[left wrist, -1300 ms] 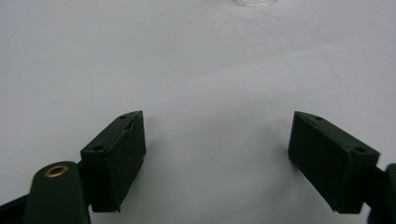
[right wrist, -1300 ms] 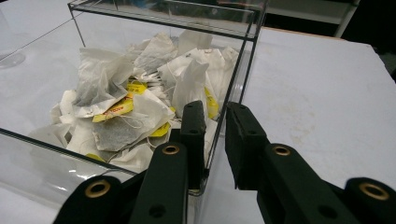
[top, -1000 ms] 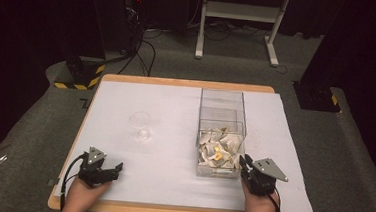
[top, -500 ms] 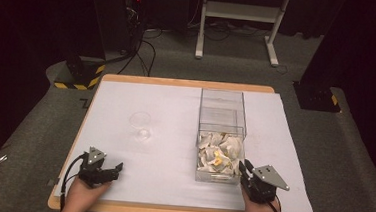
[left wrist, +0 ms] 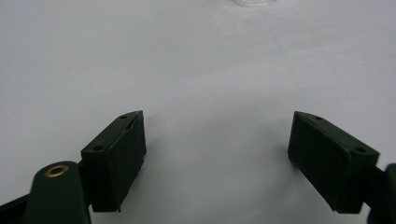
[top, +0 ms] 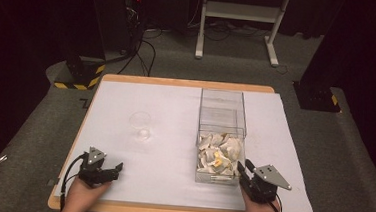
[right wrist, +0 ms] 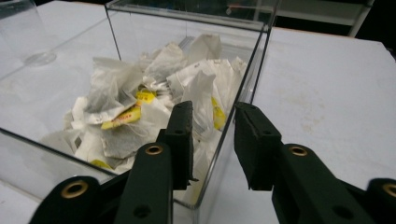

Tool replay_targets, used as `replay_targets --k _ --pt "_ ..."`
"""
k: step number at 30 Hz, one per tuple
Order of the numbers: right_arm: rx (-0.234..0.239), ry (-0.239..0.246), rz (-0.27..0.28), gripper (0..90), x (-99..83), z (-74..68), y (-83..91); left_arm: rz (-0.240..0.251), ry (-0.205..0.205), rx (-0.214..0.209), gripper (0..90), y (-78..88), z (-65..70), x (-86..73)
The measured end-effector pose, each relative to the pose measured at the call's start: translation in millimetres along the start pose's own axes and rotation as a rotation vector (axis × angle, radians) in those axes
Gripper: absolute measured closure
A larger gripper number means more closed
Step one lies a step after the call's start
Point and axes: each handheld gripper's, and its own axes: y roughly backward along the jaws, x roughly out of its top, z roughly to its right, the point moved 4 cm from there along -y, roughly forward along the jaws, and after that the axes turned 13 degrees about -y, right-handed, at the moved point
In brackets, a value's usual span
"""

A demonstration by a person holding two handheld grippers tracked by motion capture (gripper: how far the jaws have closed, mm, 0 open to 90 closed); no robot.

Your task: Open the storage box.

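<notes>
Two right gripper point(right wrist: 212, 140) jaws newly parted astride the clear box point(right wrist: 261, 51) wall (left gripper point(left wrist: 217, 154) jaws spread, unmoved).

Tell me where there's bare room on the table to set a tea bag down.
Free: the wide patch between the glass cup and the clear box, and the strip right of the box. Crowded: the box's near end, heaped with tea bags.

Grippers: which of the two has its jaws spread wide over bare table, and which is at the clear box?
The left gripper: wide jaws over bare white table. The right gripper has narrow jaws, just been opening, straddling the clear box wall beside the tea bags.
</notes>
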Motion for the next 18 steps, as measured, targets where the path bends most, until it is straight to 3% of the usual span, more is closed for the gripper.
replay_targets --k 8,11,18 --pt "0.024 0.012 0.035 59.9 20.5 -1.2 3.0 0.002 0.004 0.001 19.6 -0.1 0.4 0.0" --pt "0.026 -0.001 0.065 57.7 30.5 8.8 3.9 0.004 0.01 0.002 19.6 -0.2 0.9 -0.1" --pt "-0.004 -0.008 0.077 57.4 37.6 26.9 1.1 0.006 0.013 0.005 19.8 0.0 1.3 -0.3"
